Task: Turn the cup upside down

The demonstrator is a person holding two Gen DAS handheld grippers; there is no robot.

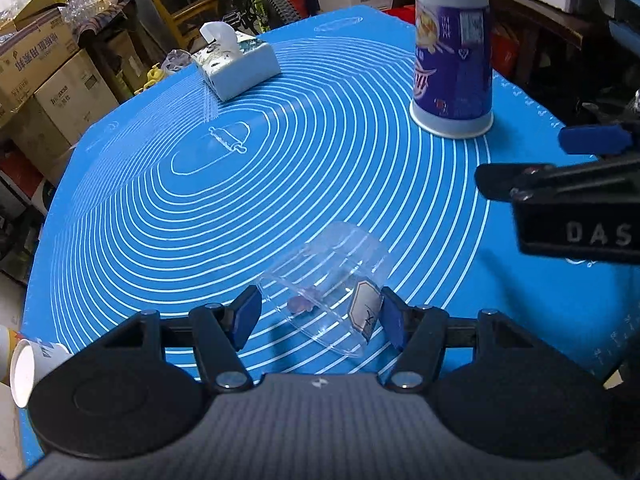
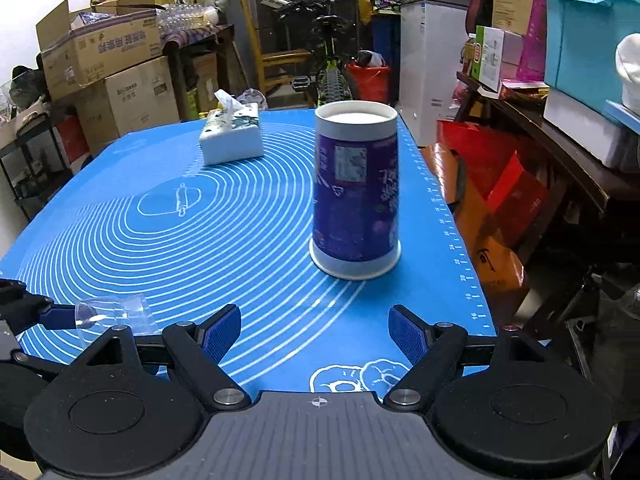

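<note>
A clear plastic cup (image 1: 328, 284) with a small label is tilted between the blue pads of my left gripper (image 1: 320, 314), which is shut on it just above the blue mat (image 1: 160, 208). The cup also shows at the left edge of the right wrist view (image 2: 116, 312). A tall purple-and-white paper cup (image 2: 356, 192) stands upside down on the mat, rim down; it also shows at the upper right of the left wrist view (image 1: 452, 52). My right gripper (image 2: 316, 334) is open and empty, a short way in front of the paper cup.
A white tissue box (image 2: 232, 136) sits at the far side of the mat. A small paper cup (image 1: 32, 364) lies at the mat's left edge. Cardboard boxes (image 2: 100, 52), a bicycle, shelves and storage bins surround the table.
</note>
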